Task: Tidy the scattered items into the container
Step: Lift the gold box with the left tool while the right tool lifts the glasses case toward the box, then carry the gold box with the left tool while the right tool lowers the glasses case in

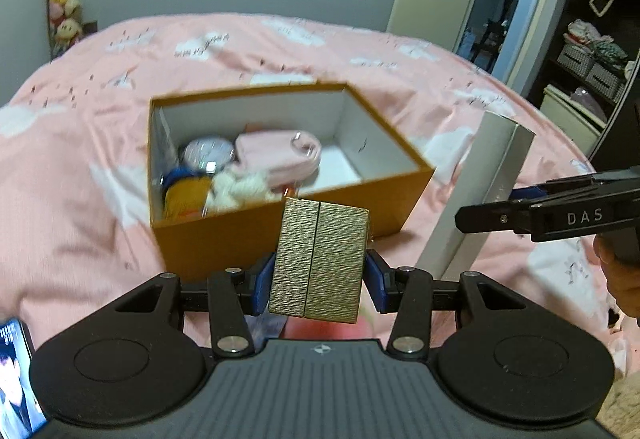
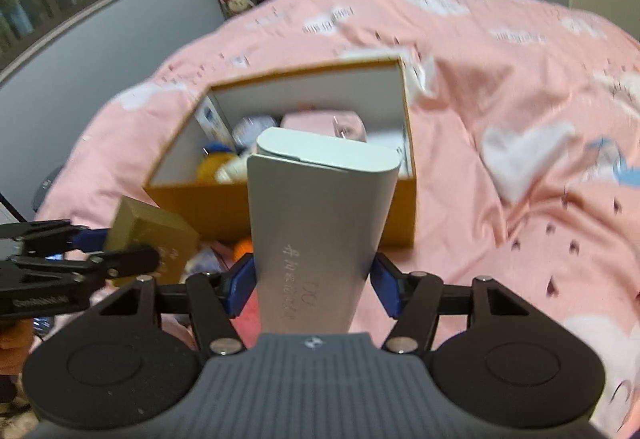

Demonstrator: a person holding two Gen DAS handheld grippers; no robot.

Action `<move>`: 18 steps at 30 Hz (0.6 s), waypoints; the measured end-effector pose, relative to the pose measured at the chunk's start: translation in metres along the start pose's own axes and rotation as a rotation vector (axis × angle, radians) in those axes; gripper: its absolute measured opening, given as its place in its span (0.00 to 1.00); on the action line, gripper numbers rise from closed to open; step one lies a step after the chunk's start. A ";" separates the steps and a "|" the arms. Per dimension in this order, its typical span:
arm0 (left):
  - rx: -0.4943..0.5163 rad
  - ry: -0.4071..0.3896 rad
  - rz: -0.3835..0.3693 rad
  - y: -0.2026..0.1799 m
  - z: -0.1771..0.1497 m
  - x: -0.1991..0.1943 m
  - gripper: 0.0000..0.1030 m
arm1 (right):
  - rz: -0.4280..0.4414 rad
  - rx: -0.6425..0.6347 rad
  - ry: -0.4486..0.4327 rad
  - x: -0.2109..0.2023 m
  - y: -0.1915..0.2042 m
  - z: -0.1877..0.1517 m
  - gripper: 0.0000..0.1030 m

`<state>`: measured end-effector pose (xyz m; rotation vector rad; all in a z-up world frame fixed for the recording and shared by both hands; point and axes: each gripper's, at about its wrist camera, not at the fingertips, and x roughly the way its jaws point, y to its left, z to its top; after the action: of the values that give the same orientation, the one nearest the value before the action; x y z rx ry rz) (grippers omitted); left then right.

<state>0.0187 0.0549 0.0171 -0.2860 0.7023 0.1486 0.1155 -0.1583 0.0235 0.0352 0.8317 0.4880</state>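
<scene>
Bed: the bed (image 1: 248, 47) in front of me is spread with a pink cover printed with white clouds, small dark marks and some lettering; the cloth is creased on its right side in my right wrist view
Box on the bed: an open orange cardboard box (image 1: 224, 239) with a white inside sits directly on the cover, near the middle, one corner turned toward me
Near edge of the bed: just in front of the box I see something orange (image 2: 243, 249) and pale bits lying on the cover, too blurred and hidden for me to tell what they are
</scene>
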 end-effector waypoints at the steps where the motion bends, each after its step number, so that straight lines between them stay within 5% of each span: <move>1: 0.005 -0.012 -0.006 -0.001 0.005 -0.002 0.53 | 0.005 -0.008 -0.011 -0.002 0.002 0.005 0.62; 11: 0.054 -0.090 0.003 0.006 0.058 0.004 0.53 | 0.036 -0.102 -0.101 -0.019 0.013 0.060 0.62; 18: 0.081 -0.071 0.027 0.016 0.081 0.032 0.52 | -0.015 -0.174 -0.025 0.019 0.014 0.099 0.62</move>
<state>0.0891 0.0967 0.0515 -0.1926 0.6402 0.1550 0.1915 -0.1226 0.0807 -0.1246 0.7620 0.5434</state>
